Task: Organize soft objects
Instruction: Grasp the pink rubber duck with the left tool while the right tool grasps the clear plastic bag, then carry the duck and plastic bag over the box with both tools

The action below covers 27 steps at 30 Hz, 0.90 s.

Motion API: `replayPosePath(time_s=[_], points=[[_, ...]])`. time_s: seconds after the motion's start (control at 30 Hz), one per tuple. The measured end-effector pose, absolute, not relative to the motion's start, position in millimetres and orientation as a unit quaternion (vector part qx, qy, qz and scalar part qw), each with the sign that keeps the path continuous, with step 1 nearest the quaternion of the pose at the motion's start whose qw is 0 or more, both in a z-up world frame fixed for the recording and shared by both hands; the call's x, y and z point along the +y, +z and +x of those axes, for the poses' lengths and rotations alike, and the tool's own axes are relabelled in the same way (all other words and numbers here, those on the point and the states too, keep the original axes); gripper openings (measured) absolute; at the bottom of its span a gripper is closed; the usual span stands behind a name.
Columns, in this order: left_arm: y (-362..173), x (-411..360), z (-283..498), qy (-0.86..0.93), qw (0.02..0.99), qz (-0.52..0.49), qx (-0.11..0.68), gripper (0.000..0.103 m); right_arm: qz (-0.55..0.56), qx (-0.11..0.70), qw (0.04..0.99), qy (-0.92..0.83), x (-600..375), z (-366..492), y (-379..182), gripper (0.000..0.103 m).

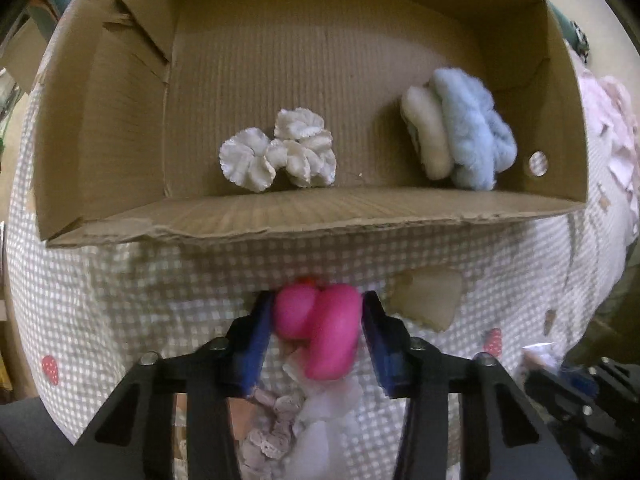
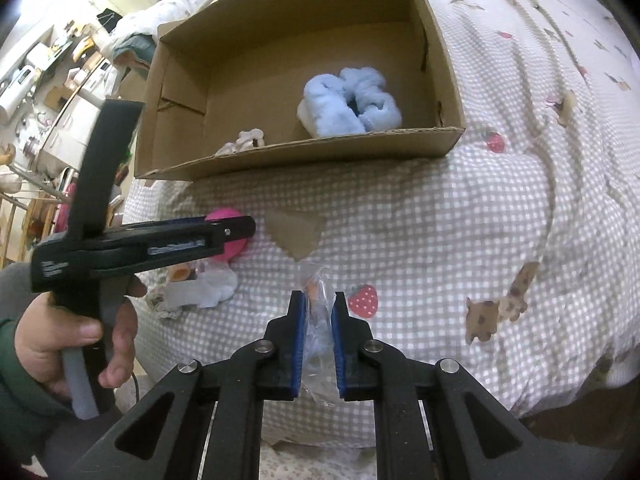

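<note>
The left tool (image 1: 318,334) pinches the pink scrunchie (image 1: 320,332) for transfer into the cardboard box (image 1: 320,216); the right tool (image 2: 319,320) pinches a clear plastic packet (image 2: 318,320) on the bed.

Home bedroom: a quilted gingham bedspread (image 2: 420,208) covers the bed; cluttered household shelves (image 2: 44,80) stand at 10 o'clock.

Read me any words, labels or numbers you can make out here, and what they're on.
Nothing here reads clearly.
Pale print on the side of the left gripper, in the right wrist view: too small and blurred to read.
The cardboard box, the scrunchies and the bedspread carry no text.
</note>
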State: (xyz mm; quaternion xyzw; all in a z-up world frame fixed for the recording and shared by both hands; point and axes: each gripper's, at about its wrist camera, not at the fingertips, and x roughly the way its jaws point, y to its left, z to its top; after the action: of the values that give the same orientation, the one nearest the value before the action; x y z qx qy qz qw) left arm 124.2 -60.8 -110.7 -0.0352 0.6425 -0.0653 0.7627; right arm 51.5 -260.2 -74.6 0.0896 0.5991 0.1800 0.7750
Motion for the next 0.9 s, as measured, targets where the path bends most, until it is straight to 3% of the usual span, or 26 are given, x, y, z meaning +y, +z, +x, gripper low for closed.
replayPosePath(time_s=[0.9], points=[[-19.1, -8.2, 72.4, 0.004, 0.831, -0.054, 0.553, 0.039, 0.092, 0.569, 0.792, 0.201, -253.6, 59.1, -59.0, 0.014]])
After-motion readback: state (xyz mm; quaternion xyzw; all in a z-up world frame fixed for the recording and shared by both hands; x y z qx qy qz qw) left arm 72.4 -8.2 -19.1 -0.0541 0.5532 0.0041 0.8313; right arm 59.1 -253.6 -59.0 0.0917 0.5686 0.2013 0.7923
